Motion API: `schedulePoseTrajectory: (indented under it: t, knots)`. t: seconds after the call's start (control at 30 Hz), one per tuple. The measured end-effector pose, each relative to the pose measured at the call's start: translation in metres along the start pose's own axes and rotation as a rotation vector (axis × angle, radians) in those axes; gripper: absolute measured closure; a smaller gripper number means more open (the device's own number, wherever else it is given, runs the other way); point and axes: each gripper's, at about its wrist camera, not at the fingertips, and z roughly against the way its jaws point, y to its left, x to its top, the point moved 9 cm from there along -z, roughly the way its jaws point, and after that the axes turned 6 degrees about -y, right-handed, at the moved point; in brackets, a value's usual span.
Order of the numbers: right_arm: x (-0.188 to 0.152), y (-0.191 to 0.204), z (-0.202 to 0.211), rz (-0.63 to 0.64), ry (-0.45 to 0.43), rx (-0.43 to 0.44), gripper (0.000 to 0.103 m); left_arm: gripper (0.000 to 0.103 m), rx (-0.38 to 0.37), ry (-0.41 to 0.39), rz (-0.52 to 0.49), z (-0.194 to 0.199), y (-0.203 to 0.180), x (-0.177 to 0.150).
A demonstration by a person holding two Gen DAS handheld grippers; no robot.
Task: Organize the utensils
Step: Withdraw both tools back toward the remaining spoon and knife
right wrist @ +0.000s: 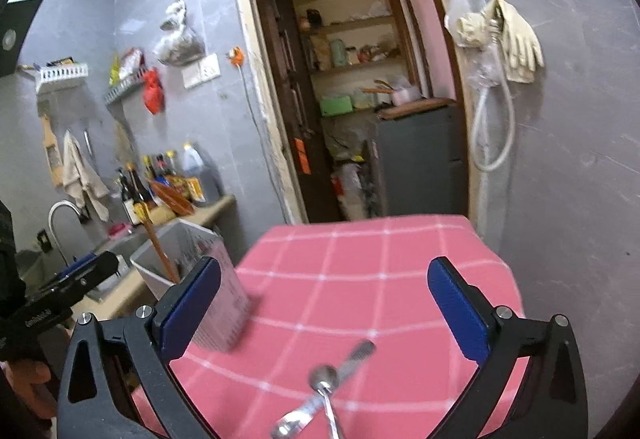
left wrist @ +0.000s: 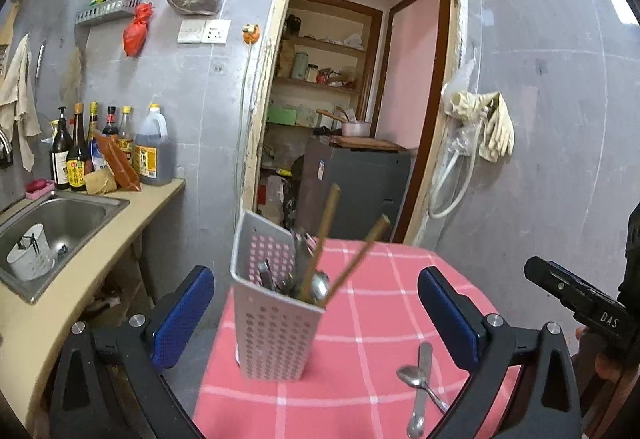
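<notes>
A white perforated utensil holder (left wrist: 276, 323) stands on the pink checked tablecloth (left wrist: 372, 303), holding wooden chopsticks (left wrist: 320, 247) and several metal spoons. My left gripper (left wrist: 316, 315) is open, its blue pads wide on either side of the holder without touching it. Two metal spoons (left wrist: 420, 383) lie crossed on the cloth near the front right. In the right wrist view these spoons (right wrist: 324, 391) lie low between the blue pads of my right gripper (right wrist: 324, 311), which is open and empty. The holder (right wrist: 192, 279) shows partly behind its left finger.
A counter with a steel sink (left wrist: 60, 223), a white cup in it, and sauce bottles (left wrist: 104, 151) runs along the left. An open doorway (left wrist: 360, 99) with shelves and a dark cabinet lies beyond the table. Gloves (left wrist: 492, 123) hang on the right wall.
</notes>
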Motion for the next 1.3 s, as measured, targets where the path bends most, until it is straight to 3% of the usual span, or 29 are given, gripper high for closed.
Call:
schedulePoseTrajectory:
  t: [0.33,0.6,0.8,0.87,1.03,1.3]
  knots:
    - [-0.046,-0.036,0.009,0.035,0.126,-0.063,0.001,0.0,-0.031,0.111,-0.026,-0.005,-0.026,-0.048]
    - [-0.098,-0.052,-0.001,0.103,0.287,-0.074,0.001,0.0,-0.092,0.274,0.014,-0.024,-0.042,-0.099]
    - [-0.128,-0.049,-0.009,0.132,0.398,-0.019,0.002,0.001,-0.148,0.43,0.03,-0.039,-0.054,-0.137]
    - [-0.137,-0.045,-0.012,0.129,0.43,0.015,0.003,0.005,-0.166,0.469,0.026,-0.042,-0.059,-0.146]
    - [-0.157,-0.035,-0.019,0.153,0.492,0.067,0.032,0.025,-0.225,0.555,0.019,-0.045,-0.072,-0.165]
    - [-0.179,-0.023,-0.026,0.176,0.565,0.113,0.063,0.054,-0.3,0.711,0.008,-0.052,-0.092,-0.198]
